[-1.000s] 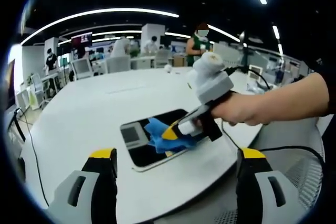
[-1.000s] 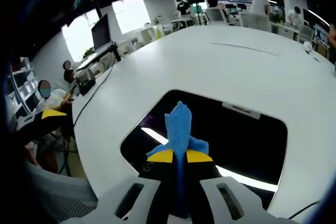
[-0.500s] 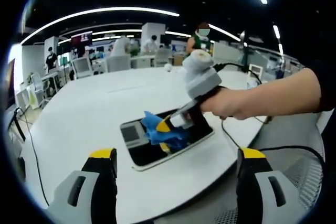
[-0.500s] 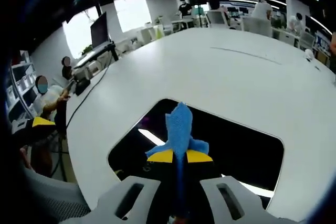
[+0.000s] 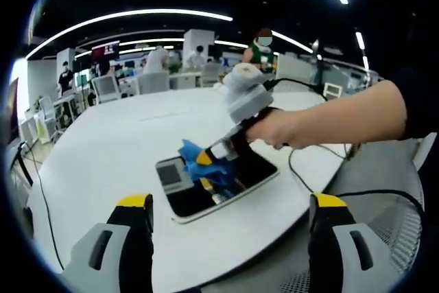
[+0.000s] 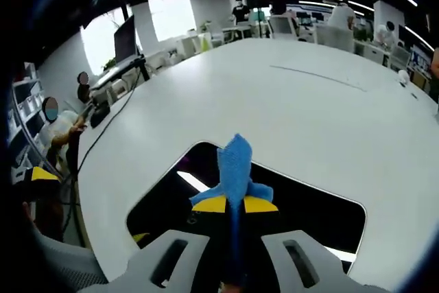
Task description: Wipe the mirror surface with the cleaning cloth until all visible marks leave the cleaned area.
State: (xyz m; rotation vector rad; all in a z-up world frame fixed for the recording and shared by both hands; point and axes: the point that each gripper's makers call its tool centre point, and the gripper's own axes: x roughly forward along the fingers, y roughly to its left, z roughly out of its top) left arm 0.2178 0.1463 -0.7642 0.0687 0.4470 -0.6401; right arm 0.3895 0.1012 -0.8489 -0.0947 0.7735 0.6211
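A dark rectangular mirror [image 5: 236,182] lies flat on the white round table [image 5: 103,142], with a pale reflection at its left end. My right gripper [image 5: 205,159], held by a hand [image 5: 288,128], presses a blue cleaning cloth [image 5: 195,156] onto the mirror's left half. In the right gripper view the jaws [image 6: 233,204] are shut on the blue cloth [image 6: 235,164], which sticks up over the black mirror [image 6: 309,204]. My left gripper [image 5: 232,202] hangs back at the table's near edge, its jaws wide apart with nothing between them.
A black cable [image 5: 310,159] trails off the table's right side. A mesh chair [image 5: 401,228] stands at the lower right. Desks, monitors, chairs and people fill the office at the back. The wide white tabletop [image 6: 309,108] stretches beyond the mirror.
My right gripper has slid the blue cloth across the mirror toward its left end. My left gripper has stayed in place.
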